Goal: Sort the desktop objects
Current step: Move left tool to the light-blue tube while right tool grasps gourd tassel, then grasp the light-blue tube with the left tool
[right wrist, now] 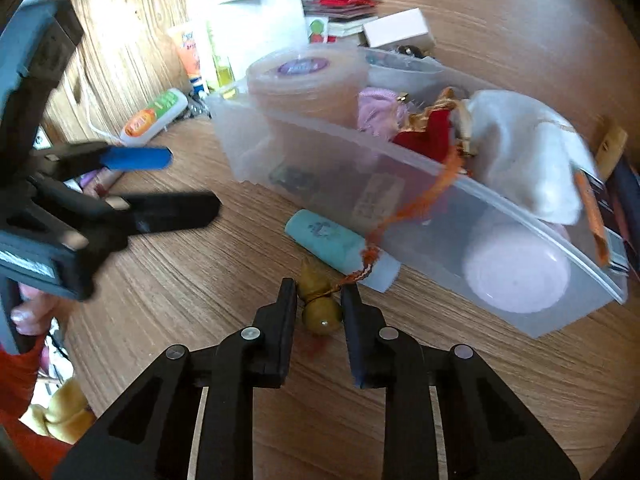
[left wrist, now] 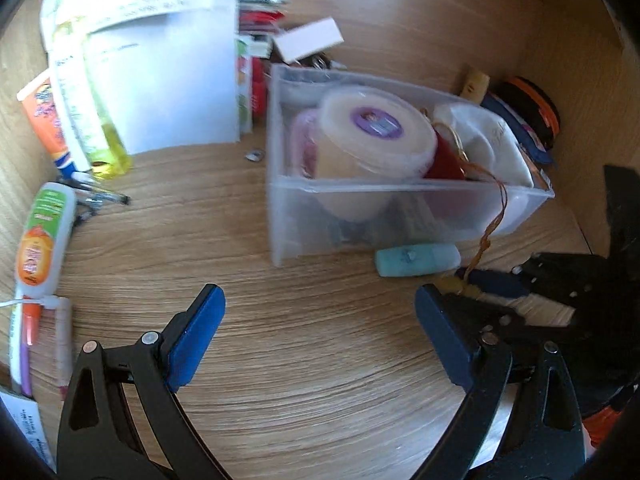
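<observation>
The right gripper (right wrist: 318,312) brackets the gourd charm (right wrist: 320,308) just before the clear bin (right wrist: 400,208), jaws narrowed but contact unclear (cord trails into the bin). Close squarely, lift gently. The left gripper (left wrist: 320,344) hovers wide open, empty.

wooden desk (left wrist: 320,360) | clear bin (left wrist: 400,216) | teal eraser (left wrist: 416,260) | papers (left wrist: 168,92)

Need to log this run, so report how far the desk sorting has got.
Done: the clear bin already holds a round tub, a white pouch and red cloth. In hand: the right gripper brackets the gourd charm, whose orange cord trails from the bin; whether it grips is unclear. The left gripper is open. Left: teal tube, orange-green bottle, pens.
</observation>
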`<action>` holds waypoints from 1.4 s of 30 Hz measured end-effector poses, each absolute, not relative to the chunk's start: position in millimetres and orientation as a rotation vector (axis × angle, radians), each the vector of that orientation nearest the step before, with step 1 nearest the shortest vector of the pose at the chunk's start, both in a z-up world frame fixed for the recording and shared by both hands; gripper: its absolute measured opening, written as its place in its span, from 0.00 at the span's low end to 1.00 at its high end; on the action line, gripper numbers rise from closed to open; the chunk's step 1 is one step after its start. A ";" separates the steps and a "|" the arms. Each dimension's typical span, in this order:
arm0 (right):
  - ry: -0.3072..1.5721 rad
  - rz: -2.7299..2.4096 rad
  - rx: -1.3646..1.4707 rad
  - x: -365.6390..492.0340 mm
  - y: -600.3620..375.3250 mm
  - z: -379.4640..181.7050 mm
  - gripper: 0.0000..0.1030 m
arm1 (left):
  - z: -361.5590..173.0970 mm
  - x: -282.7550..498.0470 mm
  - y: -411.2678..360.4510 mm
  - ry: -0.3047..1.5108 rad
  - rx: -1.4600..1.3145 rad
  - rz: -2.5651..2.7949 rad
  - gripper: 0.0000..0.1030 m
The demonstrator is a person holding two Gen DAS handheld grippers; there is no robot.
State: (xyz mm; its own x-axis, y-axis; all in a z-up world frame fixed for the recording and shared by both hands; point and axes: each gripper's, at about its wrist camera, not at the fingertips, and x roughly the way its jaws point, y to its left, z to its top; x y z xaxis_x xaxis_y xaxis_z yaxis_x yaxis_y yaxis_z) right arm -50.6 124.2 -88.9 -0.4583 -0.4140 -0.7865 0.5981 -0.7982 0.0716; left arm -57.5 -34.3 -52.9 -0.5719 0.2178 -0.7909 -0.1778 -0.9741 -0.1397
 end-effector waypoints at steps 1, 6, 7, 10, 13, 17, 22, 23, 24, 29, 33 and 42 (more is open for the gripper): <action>0.268 -2.257 1.128 -52.2 129.1 -85.4 0.20 | -55.0 -59.1 -28.6 -0.055 -1.327 2.589 0.94; 0.175 -2.335 1.115 -51.8 174.3 -74.3 0.20 | -63.7 -68.0 2.0 0.006 -1.367 2.532 0.94; 0.167 -2.354 1.114 -51.8 183.5 -72.3 0.20 | -65.5 -68.9 6.4 0.016 -1.375 2.528 0.94; 0.135 -2.405 1.112 -51.0 212.1 -68.7 0.20 | -70.3 -73.6 22.9 0.047 -1.402 2.513 0.94; 0.106 -2.423 1.105 -48.7 229.8 -65.3 0.20 | -75.7 -79.8 37.4 0.092 -1.435 2.509 0.94; 0.070 -2.420 1.062 -44.6 243.3 -60.4 0.20 | -78.4 -85.4 46.1 0.103 -1.462 2.519 0.94; 0.066 -2.393 1.020 -39.1 245.4 -56.9 0.20 | -78.3 -87.9 53.8 0.103 -1.471 2.545 0.94; 0.068 -2.388 1.013 -39.4 245.4 -56.6 0.20 | -78.4 -88.1 54.8 0.106 -1.469 2.562 0.94; 0.069 -2.384 1.005 -39.2 245.3 -56.1 0.20 | -78.5 -88.6 55.3 0.111 -1.470 2.578 0.94; 0.074 -2.379 0.991 -39.5 242.6 -55.6 0.20 | -76.9 -85.0 54.9 0.114 -1.456 2.627 0.81; 0.078 -2.378 0.992 -40.8 241.4 -55.7 0.20 | -73.9 -77.1 51.1 0.124 -1.426 2.624 0.71; 0.102 -2.383 0.988 -34.9 231.3 -50.2 0.20 | -59.4 -53.4 37.6 0.091 -1.337 2.635 0.71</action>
